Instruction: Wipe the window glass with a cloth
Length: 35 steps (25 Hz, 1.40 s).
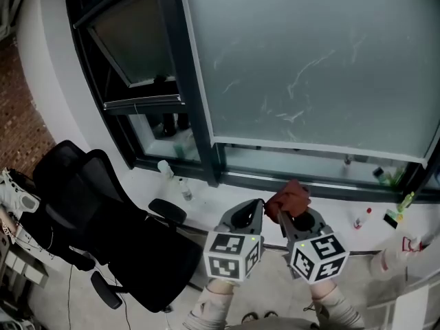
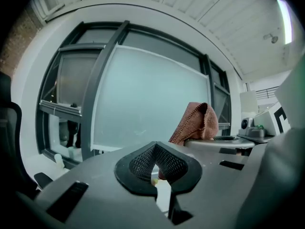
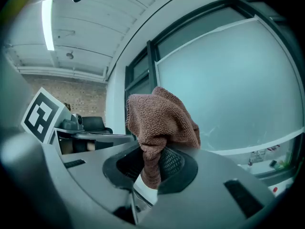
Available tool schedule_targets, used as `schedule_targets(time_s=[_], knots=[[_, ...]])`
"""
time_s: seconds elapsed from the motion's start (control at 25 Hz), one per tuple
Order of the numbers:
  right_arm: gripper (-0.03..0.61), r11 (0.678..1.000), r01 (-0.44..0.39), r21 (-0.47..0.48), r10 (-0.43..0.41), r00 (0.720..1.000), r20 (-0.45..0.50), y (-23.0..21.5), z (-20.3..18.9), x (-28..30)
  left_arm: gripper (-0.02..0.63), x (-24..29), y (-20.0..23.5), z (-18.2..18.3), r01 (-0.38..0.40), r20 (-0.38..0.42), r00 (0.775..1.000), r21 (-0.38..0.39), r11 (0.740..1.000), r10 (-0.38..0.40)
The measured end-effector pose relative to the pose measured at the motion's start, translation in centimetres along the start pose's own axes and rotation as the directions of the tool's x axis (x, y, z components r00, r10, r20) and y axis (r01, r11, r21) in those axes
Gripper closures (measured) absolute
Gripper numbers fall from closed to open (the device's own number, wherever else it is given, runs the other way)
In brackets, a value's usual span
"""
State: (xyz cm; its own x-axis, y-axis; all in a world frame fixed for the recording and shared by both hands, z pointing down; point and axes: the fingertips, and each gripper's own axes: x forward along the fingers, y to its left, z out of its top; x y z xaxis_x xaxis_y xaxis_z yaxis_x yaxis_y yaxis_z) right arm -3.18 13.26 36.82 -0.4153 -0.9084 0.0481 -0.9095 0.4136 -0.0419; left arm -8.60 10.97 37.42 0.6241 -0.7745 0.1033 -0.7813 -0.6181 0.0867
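A brown cloth point(image 1: 289, 198) is bunched up in my right gripper point(image 1: 282, 215), which is shut on it; in the right gripper view the cloth point(image 3: 159, 123) rises from between the jaws. The big frosted window pane point(image 1: 309, 60) with faint streaks stands ahead, a little way beyond both grippers. My left gripper point(image 1: 259, 208) is beside the right one, shut with nothing in it; in the left gripper view its jaws meet, and the cloth point(image 2: 198, 123) shows to their right.
A black office chair point(image 1: 103, 225) stands at the left. A dark-framed tilted side window point(image 1: 130, 47) is left of the pane. Small bottles point(image 1: 165, 169) sit on the white sill point(image 1: 227, 198), with more small items point(image 1: 395, 212) at the sill's right end.
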Motion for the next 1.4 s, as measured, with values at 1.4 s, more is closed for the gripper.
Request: schedule_targets(time_s=[1.4], knots=[[0.529, 1.0, 0.011, 0.014, -0.011, 1.0, -0.002, -8.0, -0.5, 13.0, 0.609, 13.1, 8.9, 0.8, -0.017, -0.007, 1.0, 0.031, 0.999, 0.017]])
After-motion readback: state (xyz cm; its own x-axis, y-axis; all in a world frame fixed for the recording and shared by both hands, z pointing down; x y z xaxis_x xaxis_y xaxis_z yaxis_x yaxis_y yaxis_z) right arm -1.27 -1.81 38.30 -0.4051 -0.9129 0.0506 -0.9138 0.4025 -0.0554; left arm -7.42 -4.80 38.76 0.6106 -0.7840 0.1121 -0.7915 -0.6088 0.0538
